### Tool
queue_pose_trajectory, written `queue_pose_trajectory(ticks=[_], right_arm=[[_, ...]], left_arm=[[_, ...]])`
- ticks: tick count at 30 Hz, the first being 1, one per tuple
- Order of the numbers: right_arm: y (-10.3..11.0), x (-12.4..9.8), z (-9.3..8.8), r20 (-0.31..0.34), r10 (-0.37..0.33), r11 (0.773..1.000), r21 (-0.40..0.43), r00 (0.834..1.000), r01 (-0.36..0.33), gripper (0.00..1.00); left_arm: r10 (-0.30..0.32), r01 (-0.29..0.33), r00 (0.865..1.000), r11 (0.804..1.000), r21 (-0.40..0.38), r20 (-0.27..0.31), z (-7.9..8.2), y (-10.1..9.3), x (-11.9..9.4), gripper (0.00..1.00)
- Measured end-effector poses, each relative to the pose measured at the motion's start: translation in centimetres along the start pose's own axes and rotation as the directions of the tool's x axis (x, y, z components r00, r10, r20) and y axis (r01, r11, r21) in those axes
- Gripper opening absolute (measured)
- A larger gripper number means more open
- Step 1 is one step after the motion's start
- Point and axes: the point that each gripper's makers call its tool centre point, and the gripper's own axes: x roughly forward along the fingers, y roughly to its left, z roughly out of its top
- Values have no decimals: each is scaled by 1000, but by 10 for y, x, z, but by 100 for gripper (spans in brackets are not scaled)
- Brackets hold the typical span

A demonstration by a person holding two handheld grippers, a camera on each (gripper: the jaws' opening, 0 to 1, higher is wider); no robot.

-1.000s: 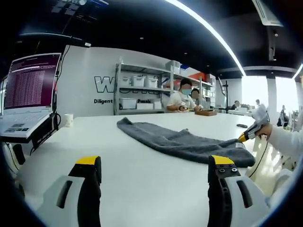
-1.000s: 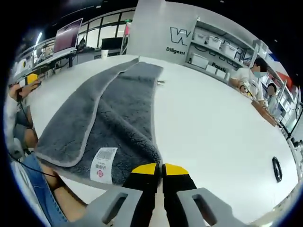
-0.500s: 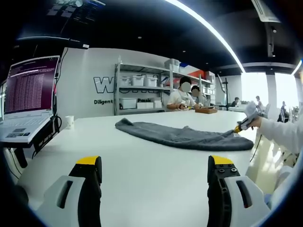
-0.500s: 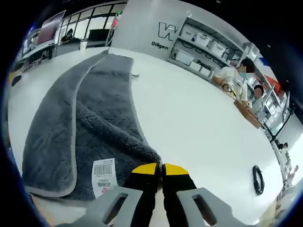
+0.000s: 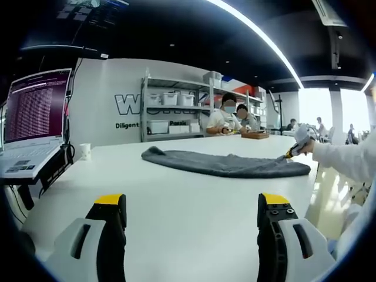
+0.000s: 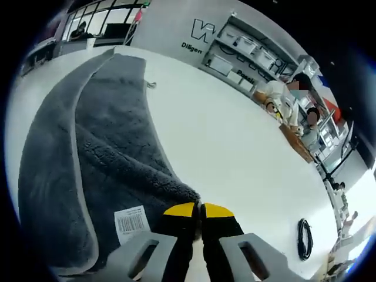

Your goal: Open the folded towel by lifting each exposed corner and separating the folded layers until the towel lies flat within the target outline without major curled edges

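A grey fleece towel point(image 5: 229, 164) lies folded lengthwise across the white table point(image 5: 176, 205). My left gripper point(image 5: 191, 205) hangs open low over the near table, well short of the towel, with nothing between its yellow-tipped fingers. At the towel's far right end my right gripper point(image 5: 292, 151) pinches a corner, held by a white-sleeved arm. In the right gripper view the towel point(image 6: 88, 135) stretches away to the upper left, its white barcode label point(image 6: 130, 222) showing beside my right gripper point(image 6: 198, 210), which is shut on the towel's near corner.
An open laptop point(image 5: 32, 126) sits on a stand at the table's left edge, a white cup point(image 5: 86, 151) behind it. Shelves with bins point(image 5: 176, 114) and seated people point(image 5: 226, 120) fill the background. A coiled black cable point(image 6: 303, 238) lies on the table to the right.
My right gripper has drawn the towel corner further along and tilted over the towel. Both views shifted; the towel looks flatter and lower from the left gripper. The left gripper stays open.
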Motion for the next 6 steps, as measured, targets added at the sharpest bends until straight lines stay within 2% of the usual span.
queue_pose_trajectory(ticks=[6], right_arm=[[-19,19,5,-24,-27,1000,-13,999,27,0]], left_arm=[[-3,3,1000,1000,13,-5,3,-2,4,91]])
